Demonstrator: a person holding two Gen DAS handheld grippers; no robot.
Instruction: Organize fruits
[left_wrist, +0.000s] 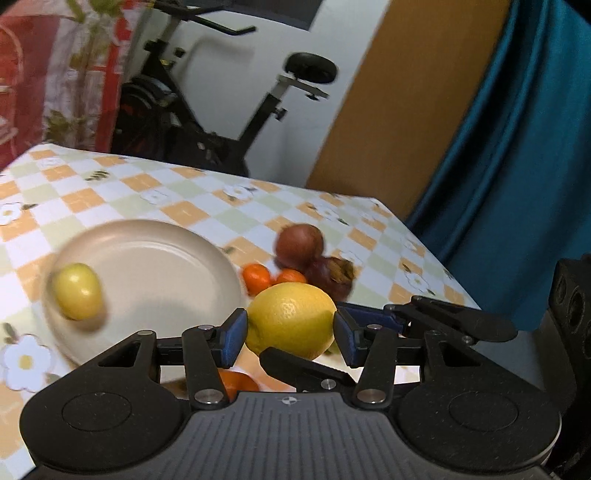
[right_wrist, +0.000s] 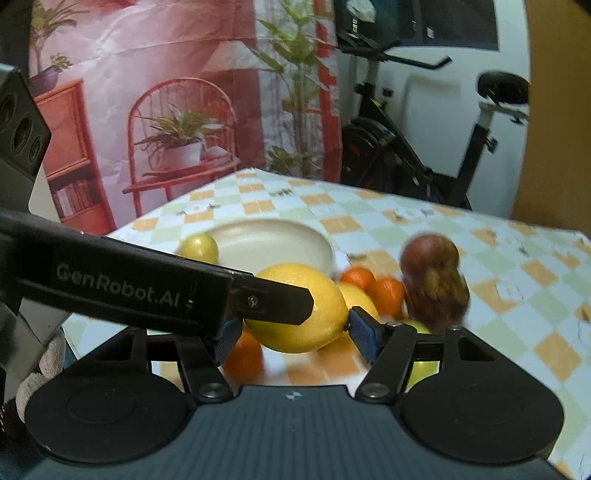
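Note:
A large yellow lemon (left_wrist: 291, 320) sits between the blue pads of my left gripper (left_wrist: 291, 332), which is shut on it above the table. In the right wrist view the same lemon (right_wrist: 295, 314) lies between my right gripper's pads (right_wrist: 364, 336), with the left gripper's black finger (right_wrist: 273, 301) across it; the right jaws look closed against it. A beige plate (left_wrist: 155, 266) holds one small yellow fruit (left_wrist: 77, 291). Two small oranges (left_wrist: 256, 277), a dark red round fruit (left_wrist: 299, 245) and a second, purplish fruit (left_wrist: 332, 275) lie right of the plate.
The table has a checked orange, green and white cloth (left_wrist: 177, 199). Another orange (right_wrist: 245, 356) and a yellow-green fruit (right_wrist: 421, 365) lie under the grippers. An exercise bike (left_wrist: 207, 122) stands behind the table, a teal curtain (left_wrist: 517, 166) to the right.

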